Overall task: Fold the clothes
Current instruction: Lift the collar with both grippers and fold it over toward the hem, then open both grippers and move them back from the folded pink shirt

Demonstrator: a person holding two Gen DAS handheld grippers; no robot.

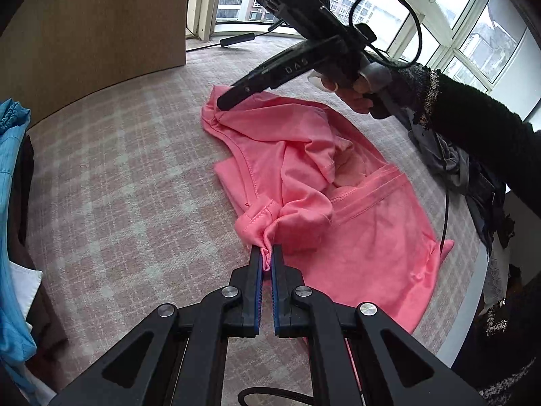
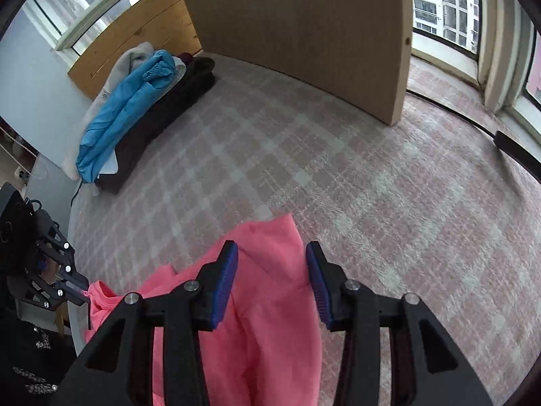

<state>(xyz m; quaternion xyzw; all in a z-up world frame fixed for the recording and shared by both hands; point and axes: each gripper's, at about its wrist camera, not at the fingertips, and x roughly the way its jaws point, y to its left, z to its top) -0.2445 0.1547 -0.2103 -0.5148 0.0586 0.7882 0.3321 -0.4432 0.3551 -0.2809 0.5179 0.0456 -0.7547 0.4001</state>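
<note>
A crumpled pink T-shirt [image 1: 338,203] lies on the pink checked blanket [image 1: 135,169]. My left gripper [image 1: 267,257] is shut on a bunched bit of the shirt's near edge. My right gripper [image 2: 272,253] is open, its blue pads [image 2: 226,277] either side of the shirt's far corner [image 2: 270,237], just above the cloth. In the left wrist view the right gripper [image 1: 225,99] hangs over that far corner, held by a hand in a dark sleeve. The left gripper [image 2: 83,292] also shows at the left edge of the right wrist view, pinching pink cloth.
A stack of folded clothes with a blue garment on top [image 2: 135,101] lies at the blanket's far left. A wooden panel [image 2: 304,34] stands behind. Grey and dark clothes [image 1: 446,162] are heaped at the right edge. Windows [image 1: 473,34] line the back.
</note>
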